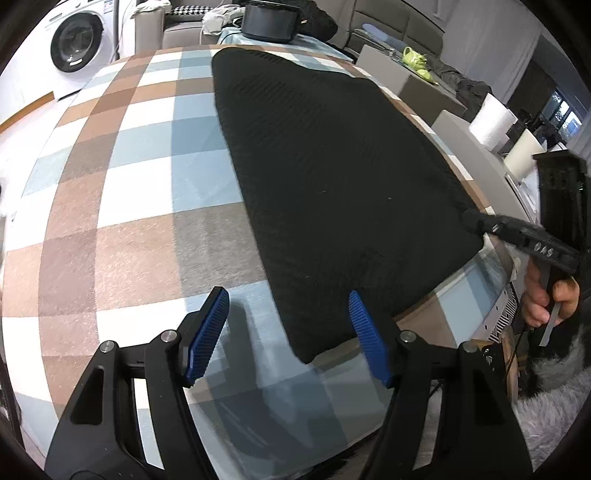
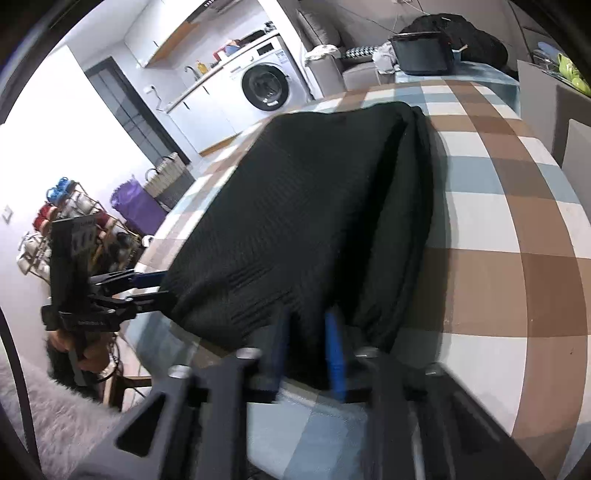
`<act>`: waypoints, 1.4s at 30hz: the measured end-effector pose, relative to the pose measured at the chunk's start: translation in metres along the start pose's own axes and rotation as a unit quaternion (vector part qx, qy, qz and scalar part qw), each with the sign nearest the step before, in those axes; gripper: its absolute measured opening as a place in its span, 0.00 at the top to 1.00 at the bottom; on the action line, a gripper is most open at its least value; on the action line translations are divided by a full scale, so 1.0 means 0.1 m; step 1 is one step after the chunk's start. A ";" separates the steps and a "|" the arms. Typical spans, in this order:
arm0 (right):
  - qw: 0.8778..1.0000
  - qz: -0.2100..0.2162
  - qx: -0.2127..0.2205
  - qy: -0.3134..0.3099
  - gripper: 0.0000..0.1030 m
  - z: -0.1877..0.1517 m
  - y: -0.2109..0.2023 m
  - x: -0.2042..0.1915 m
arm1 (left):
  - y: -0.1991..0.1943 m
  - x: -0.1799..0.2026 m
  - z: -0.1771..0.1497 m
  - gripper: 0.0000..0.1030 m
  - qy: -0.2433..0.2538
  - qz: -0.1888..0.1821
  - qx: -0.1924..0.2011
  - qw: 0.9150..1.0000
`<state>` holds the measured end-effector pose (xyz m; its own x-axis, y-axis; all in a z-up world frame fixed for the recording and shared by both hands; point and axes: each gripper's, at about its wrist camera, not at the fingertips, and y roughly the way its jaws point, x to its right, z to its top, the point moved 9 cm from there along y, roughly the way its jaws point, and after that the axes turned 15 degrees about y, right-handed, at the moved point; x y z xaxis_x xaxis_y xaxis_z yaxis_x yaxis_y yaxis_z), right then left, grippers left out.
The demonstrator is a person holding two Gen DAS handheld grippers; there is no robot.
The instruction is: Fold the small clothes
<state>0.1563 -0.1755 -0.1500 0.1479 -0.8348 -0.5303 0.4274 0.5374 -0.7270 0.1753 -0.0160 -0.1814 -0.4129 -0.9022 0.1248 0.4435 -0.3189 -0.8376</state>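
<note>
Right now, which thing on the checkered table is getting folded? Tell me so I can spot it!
Find the big table with the tablecloth of brown, blue and white squares. On it lies a black ribbed knit garment, spread flat, with the right gripper at its near edge. Nothing else on the squares is dark like it; the black tub sits past the far end.

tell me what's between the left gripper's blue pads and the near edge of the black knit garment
Only bare checked tablecloth in the left wrist view; the open left gripper has the black knit garment's near corner just inside its right pad.
</note>
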 end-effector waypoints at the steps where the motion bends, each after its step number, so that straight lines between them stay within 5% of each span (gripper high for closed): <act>1: 1.000 0.006 0.012 0.002 0.95 0.02 -0.07 -0.01 | 0.00 -0.02 -0.01 0.38 -0.002 0.001 0.000 1.000; 7: 0.999 -0.040 0.004 0.006 0.93 -0.02 -0.03 0.11 | -0.01 -0.07 -0.05 0.36 -0.009 0.001 -0.002 1.000; 10: 0.999 -0.019 0.028 0.016 0.69 0.05 -0.17 0.08 | -0.04 -0.07 0.00 0.36 -0.013 0.000 0.009 1.000; 11: 0.999 -0.014 0.041 0.031 0.46 0.10 -0.23 0.11 | -0.04 -0.07 0.02 0.36 -0.017 -0.004 0.014 1.000; 12: 0.998 -0.014 0.047 0.040 0.38 0.12 -0.26 0.13 | -0.04 -0.07 0.06 0.36 -0.022 -0.008 0.019 1.000; 21: 0.996 -0.038 0.023 0.084 0.38 0.18 0.03 0.25 | 0.23 -0.15 0.31 0.38 -0.072 -0.013 0.027 0.997; 24: 0.996 -0.046 0.023 0.077 0.38 0.19 0.10 0.22 | 0.25 -0.16 0.38 0.52 -0.077 -0.006 0.036 0.996; 26: 0.996 -0.045 0.019 0.078 0.47 0.20 0.13 0.22 | 0.27 -0.17 0.42 0.67 -0.072 0.007 0.036 0.997; 32: 0.997 -0.039 0.010 0.073 0.71 0.20 0.17 0.21 | 0.31 -0.18 0.47 0.74 -0.066 0.017 0.037 0.997; 42: 0.996 -0.050 0.015 0.068 0.75 0.29 0.27 0.14 | 0.36 -0.32 0.54 0.75 -0.064 0.022 0.042 0.997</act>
<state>0.1954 -0.1763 -0.1644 -0.0187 -0.8591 -0.5114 0.4611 0.4465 -0.7669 0.2476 -0.0142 -0.1863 -0.2886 -0.9439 0.1605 0.5268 -0.2965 -0.7966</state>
